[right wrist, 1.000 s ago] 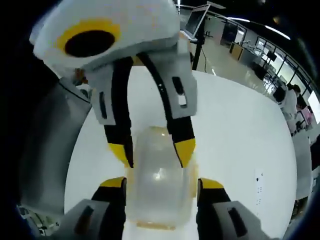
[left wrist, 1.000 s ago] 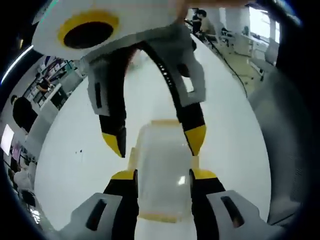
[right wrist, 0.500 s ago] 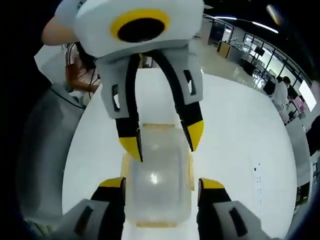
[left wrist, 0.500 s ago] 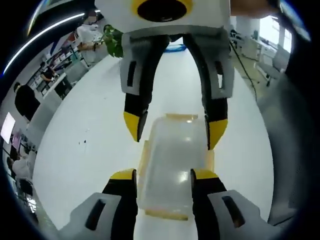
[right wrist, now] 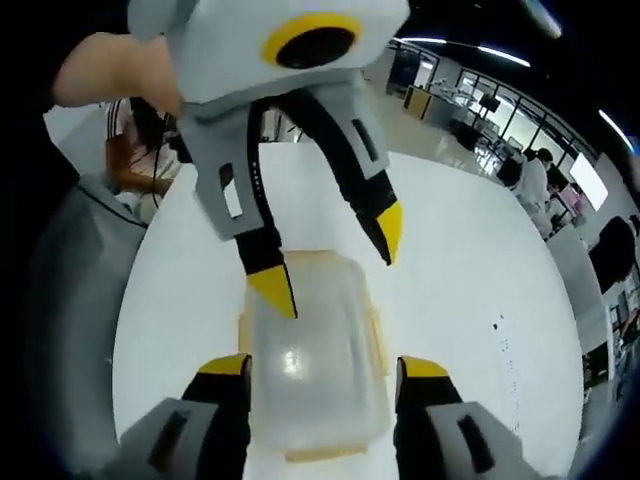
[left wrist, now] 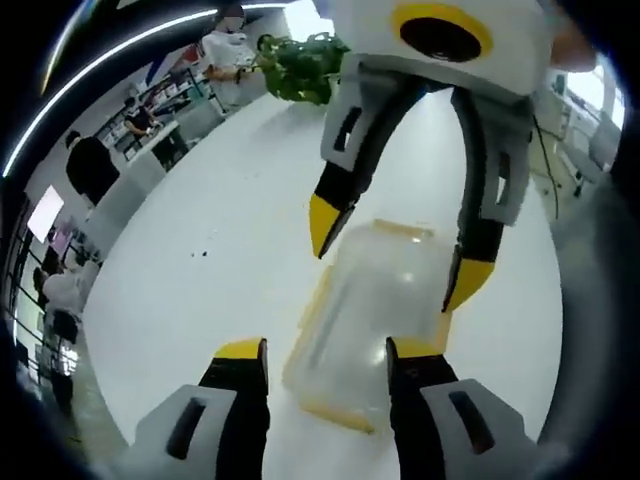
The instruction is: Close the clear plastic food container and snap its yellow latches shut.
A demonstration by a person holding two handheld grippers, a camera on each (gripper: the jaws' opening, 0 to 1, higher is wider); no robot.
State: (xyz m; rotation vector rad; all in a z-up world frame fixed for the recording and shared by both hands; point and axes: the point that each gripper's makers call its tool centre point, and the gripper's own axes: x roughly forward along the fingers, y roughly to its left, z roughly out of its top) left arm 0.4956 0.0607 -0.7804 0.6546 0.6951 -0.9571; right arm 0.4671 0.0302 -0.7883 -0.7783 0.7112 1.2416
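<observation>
— What do you have around the work area?

— I see a bare white table (left wrist: 200,250), a leafy green plant (left wrist: 305,68) at its far edge, and people standing by shelves far left.

— And the right gripper view?

— I see more people (right wrist: 530,180) far right, beyond the table.

Your two cameras face each other from opposite ends of the container (left wrist: 375,310) (right wrist: 312,350) — both close, angled down. Each sees the table (left wrist: 220,250) (right wrist: 470,270) and the other gripper.
</observation>
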